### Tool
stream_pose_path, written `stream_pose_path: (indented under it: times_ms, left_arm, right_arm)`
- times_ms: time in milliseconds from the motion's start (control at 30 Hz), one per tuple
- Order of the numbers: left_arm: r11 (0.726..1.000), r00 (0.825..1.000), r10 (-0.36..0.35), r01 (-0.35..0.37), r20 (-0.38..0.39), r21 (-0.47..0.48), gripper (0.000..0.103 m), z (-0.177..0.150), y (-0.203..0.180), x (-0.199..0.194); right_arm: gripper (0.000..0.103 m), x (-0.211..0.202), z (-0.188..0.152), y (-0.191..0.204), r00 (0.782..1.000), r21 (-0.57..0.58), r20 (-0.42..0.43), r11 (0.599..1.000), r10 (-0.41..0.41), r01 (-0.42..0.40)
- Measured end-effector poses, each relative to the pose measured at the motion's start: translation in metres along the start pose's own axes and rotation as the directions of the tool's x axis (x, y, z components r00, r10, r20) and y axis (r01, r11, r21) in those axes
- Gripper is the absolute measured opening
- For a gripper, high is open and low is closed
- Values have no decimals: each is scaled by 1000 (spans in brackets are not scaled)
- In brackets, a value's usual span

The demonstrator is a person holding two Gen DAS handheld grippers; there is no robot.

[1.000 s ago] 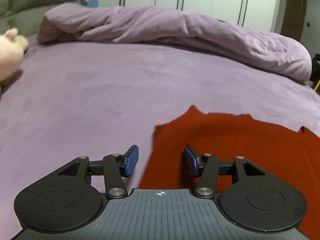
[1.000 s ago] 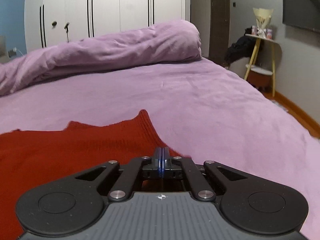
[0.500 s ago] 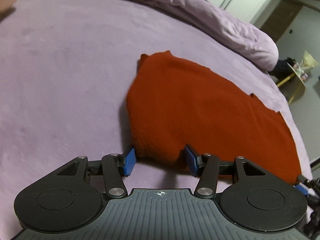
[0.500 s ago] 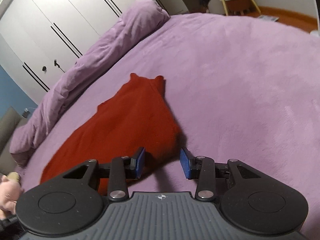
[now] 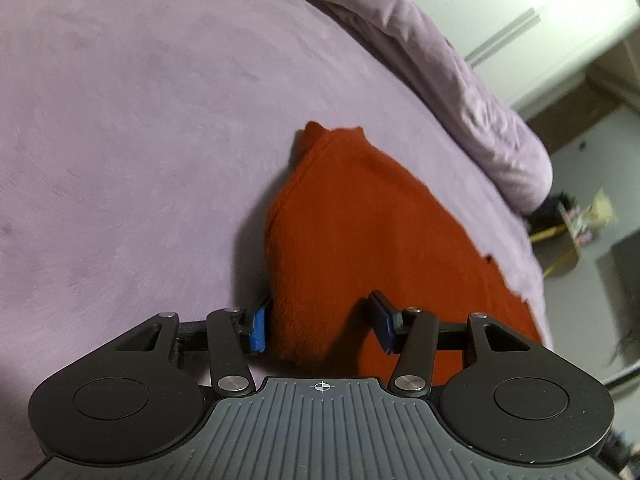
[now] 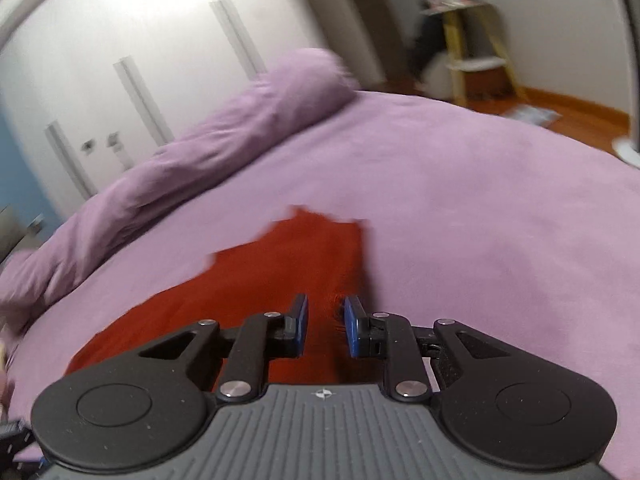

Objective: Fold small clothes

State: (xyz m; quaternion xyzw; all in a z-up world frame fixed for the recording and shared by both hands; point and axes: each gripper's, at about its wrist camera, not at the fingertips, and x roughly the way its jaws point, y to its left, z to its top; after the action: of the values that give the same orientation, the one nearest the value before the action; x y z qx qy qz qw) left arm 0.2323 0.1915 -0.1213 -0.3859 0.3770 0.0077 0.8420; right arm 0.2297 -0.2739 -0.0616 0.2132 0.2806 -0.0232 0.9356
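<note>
— How is your left gripper [image 5: 320, 322] standing?
— Your jaws there are parted about halfway, pointing downward and rolled to one side.
— And your right gripper [image 6: 325, 326]?
— Your jaws there have just been closing to a narrow gap, cloth between them, pads not pressing.

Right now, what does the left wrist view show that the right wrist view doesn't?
Left wrist only: the left gripper, jaws apart around the red garment's near edge.
Right wrist only: the right gripper, which has just been closing, garment between its jaws; the yellow side table and wooden floor.
Both: the garment on the purple bed, rolled duvet, white wardrobe.
</note>
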Motion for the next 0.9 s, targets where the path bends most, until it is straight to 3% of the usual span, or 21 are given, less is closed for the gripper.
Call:
stream_pose_path:
  times_ms: [133,267,400,533,700,867,900]
  left_arm:
    - [995,999,-31,31,-6,-98,47,11,7,14]
    - [990,999,-44,39,-32,-136,27,21,10,26]
    - [982,995,-96,90,-29,-164,19,23,16,24]
    - [983,993,-117,114,-12,-145,18,23,13,18]
    - [991,996,-89,87,-13,-103,18,24,3,18]
    - [991,998,-65,63,-14,-114,18,21,5,20]
    - [991,998,-57,55,-18,-121,18,21,6,20]
  right_arm:
    - [20,20,-20,58,989,-115,-59,983,136,-142]
    - [20,37,-45,117,964,-180,-122,950,235,-255]
    - [14,57,-67,165,938,-257,-217,911,271,-323]
    - [8,71,-90,193,938,-351,-237,878,253,-326]
    - [7,73,-103,200,943,-458,-237,829,235,-322]
    - [6,58,-95,194,943,-426,-203,842,266,-329]
    - [6,61,-100,193,938,-422,-232,842,259,-337]
